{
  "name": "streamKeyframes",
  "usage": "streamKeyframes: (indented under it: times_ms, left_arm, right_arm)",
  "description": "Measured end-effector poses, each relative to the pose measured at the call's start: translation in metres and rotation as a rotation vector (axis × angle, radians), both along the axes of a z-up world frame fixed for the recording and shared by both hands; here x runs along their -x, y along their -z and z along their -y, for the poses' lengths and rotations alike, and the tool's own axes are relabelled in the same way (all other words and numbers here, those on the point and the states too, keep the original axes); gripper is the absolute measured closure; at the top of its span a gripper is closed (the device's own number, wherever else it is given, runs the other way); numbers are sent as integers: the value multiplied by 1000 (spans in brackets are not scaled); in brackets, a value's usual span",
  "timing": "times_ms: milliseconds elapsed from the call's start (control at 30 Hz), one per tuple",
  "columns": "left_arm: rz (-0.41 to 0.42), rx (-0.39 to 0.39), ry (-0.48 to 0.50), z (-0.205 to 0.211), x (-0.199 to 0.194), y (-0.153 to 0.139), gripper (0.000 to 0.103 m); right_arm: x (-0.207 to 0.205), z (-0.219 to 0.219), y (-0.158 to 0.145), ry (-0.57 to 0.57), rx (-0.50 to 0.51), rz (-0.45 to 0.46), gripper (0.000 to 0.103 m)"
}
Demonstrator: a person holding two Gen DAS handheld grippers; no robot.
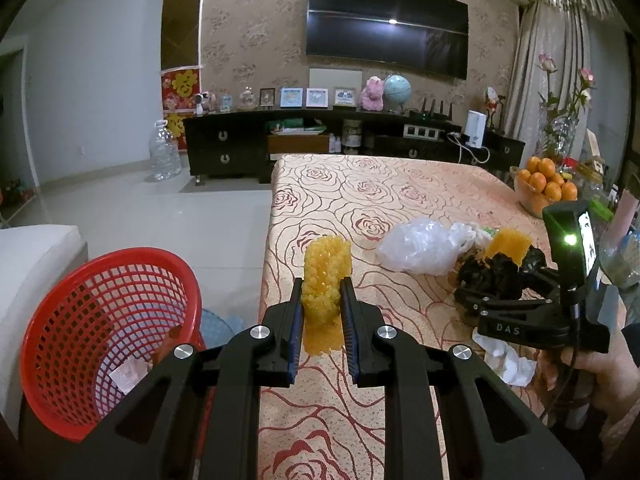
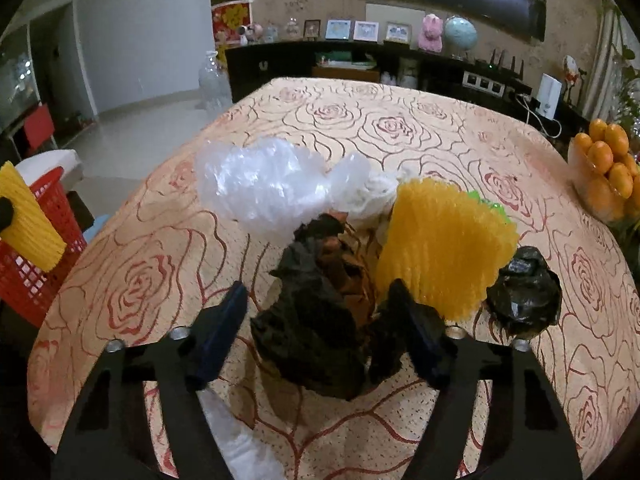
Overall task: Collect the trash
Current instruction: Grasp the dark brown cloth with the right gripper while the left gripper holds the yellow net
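Black bag: crumpled on the worktop, light, soft; take its bunched middle.
Right tool: half-open astride it, not visibly pinching.
Left tool: clamped on yellow foam net, beside red basket.

Wall-mounted television above dark cabinet
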State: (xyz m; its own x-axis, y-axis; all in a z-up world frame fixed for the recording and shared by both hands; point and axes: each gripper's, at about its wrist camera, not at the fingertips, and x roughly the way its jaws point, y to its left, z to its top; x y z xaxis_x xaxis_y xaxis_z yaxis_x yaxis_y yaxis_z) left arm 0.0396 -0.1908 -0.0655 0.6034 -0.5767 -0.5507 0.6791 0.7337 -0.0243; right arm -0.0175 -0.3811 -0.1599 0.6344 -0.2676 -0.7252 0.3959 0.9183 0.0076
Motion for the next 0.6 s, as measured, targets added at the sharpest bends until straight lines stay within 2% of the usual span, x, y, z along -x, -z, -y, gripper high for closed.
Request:
streamKeyframes:
  times_ms: [233,600]
  left_arm:
    - [3,-7,-7,0,-1,2,86]
    - [33,14,-13,-8,5,-7,86]
  right_arm:
    - [6,-4,-2,-9,6,14,52]
    - [42,-7,-39,0,-41,155,53]
